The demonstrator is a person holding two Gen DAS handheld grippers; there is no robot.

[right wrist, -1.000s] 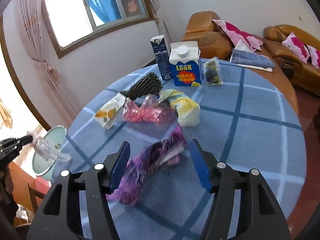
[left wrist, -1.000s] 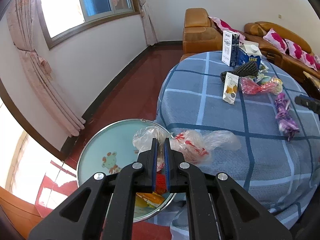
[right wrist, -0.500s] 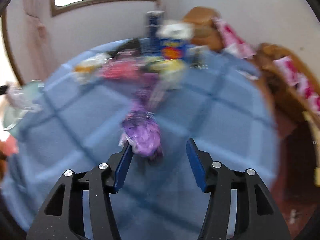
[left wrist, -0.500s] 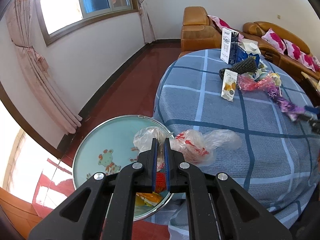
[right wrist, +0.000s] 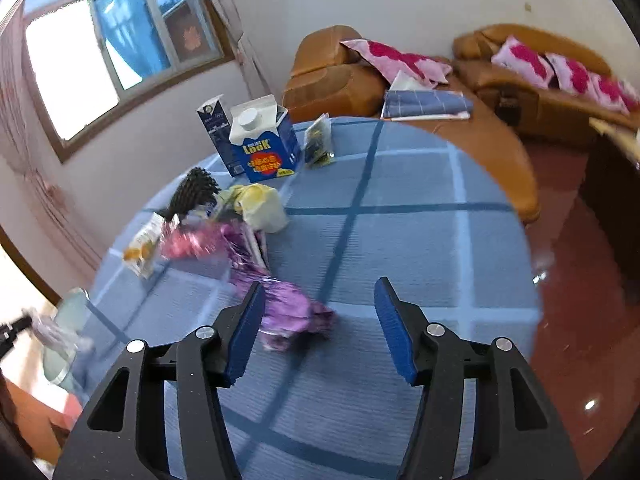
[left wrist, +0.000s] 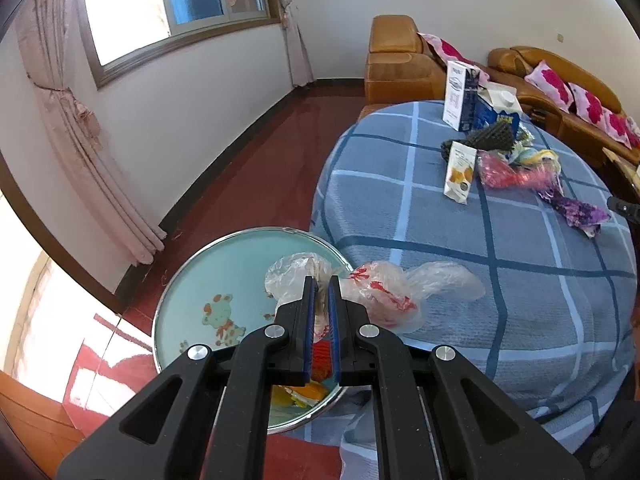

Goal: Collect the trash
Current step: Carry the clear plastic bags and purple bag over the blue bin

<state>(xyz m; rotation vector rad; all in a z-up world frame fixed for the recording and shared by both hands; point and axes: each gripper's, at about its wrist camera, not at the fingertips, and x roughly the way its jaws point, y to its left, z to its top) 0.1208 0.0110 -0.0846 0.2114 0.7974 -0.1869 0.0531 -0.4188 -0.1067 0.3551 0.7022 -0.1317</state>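
The purple wrapper (right wrist: 286,312) lies on the worktop (right wrist: 400,240), toward its near edge, with one end touching the left pad of the right hand-held gripper (right wrist: 320,316), whose jaws are apart and not pressing it. The left hand-held gripper (left wrist: 321,300) is clenched on a clear plastic bag (left wrist: 384,292) at the worktop's edge, above the basin (left wrist: 208,276). I judge the next move is to centre the jaws on the wrapper and squeeze
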